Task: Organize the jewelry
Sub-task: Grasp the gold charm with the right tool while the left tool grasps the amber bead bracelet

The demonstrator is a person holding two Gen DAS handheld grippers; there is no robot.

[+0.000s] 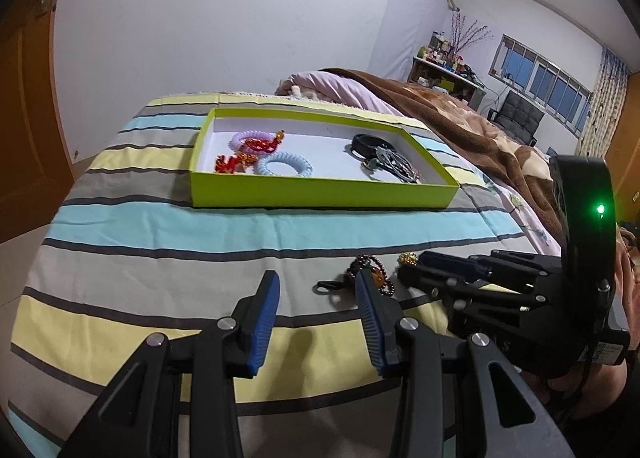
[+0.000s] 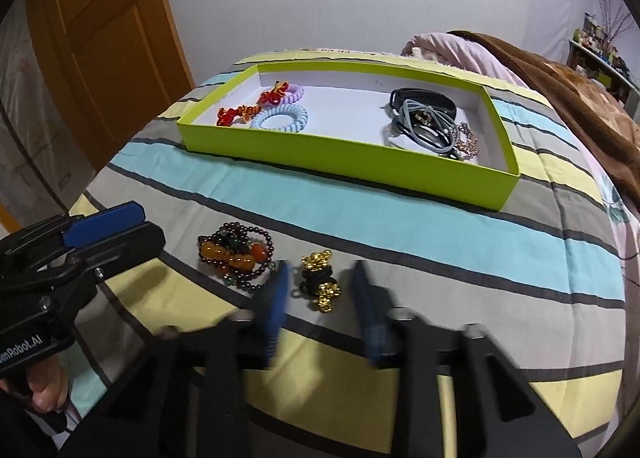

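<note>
— On the striped bedspread (image 2: 400, 225), just ahead of the right gripper (image 2: 320, 290), lies the gold charm on its black cord (image 2: 318, 284). The fingers stand apart on either side of it, and I can't see either pad pressing on it. Nothing is held.

— And the left gripper (image 1: 318, 290)?

— Its fingers are wide apart too, with only cloth between them. The dark bead bracelet (image 2: 236, 254), with its orange stones, sits just beside its right finger and near the charm.

— What could go wrong?

— I'd judge the charm awkward to grip: it's small, knobbly and shiny, tied to a thin looped cord. If the ribbed blue pads close on the cord alone, the gold part may swing or slip out. The cloth is soft, so the fingers could pinch a fold with it. The bracelet is close enough to be nudged or snagged.

— Where should it go?

— Probably into the green box (image 2: 340, 161), a shallow cardboard tray with a white floor. It's well apart, further up the bed. Springy coil hair ties (image 2: 280, 115) and red ornaments (image 2: 236, 113) sit at its left end; a black band (image 2: 424, 97), grey cords and a rosy chain are at the right.
</note>
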